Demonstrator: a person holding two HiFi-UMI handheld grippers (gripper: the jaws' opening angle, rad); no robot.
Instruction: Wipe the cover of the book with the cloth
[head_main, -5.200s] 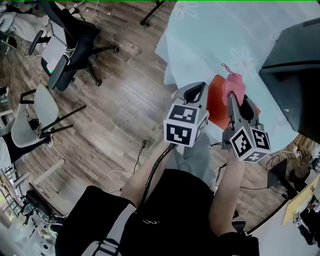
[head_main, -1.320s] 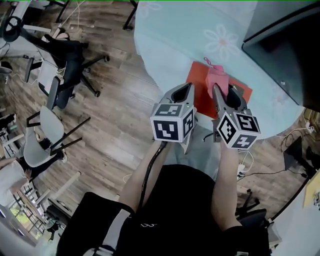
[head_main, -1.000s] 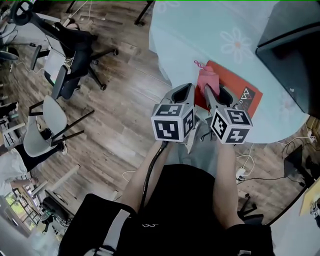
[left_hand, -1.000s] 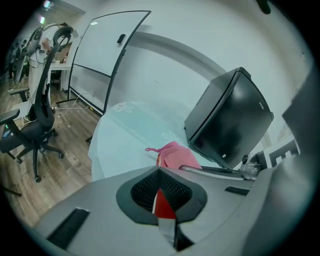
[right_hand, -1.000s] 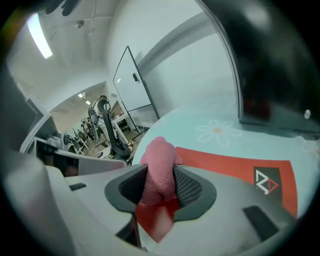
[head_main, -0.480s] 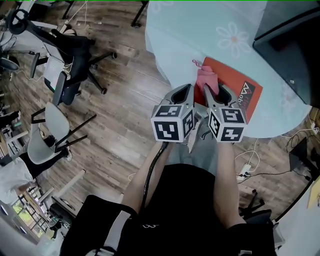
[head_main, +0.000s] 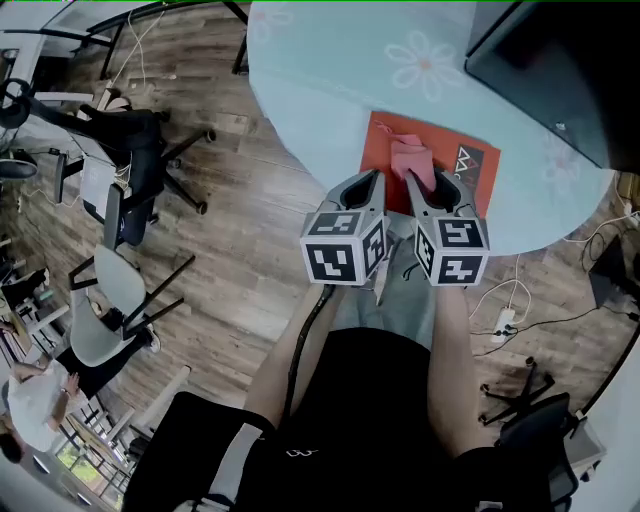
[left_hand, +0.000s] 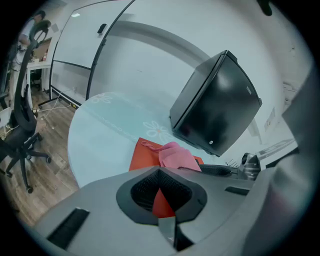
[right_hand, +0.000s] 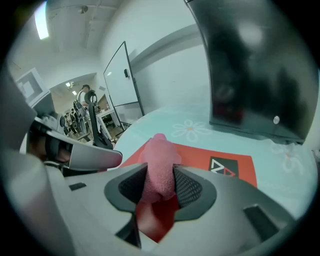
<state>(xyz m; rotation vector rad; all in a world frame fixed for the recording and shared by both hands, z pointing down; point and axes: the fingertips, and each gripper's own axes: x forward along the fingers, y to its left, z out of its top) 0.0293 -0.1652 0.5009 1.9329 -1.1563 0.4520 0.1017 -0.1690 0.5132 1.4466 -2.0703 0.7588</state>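
Note:
A red book (head_main: 452, 168) lies near the front edge of the round pale-blue table (head_main: 330, 70). A pink cloth (head_main: 410, 160) rests on the left part of its cover, and my right gripper (head_main: 413, 178) is shut on it. In the right gripper view the cloth (right_hand: 160, 150) fills the gap between the pads, with the book (right_hand: 220, 160) beneath. My left gripper (head_main: 377, 173) hovers shut beside it at the book's near left corner, with nothing in it. In the left gripper view the book (left_hand: 142, 154) and cloth (left_hand: 176, 156) lie just ahead.
A big black box (head_main: 560, 70) stands on the table right behind the book. To the left, on the wooden floor, are office chairs (head_main: 130, 150). A power strip and cables (head_main: 505, 322) lie on the floor at the right.
The right gripper stays shut on the cloth and has slid it over the left part of the cover. The left gripper keeps close beside it. The head view has shifted.

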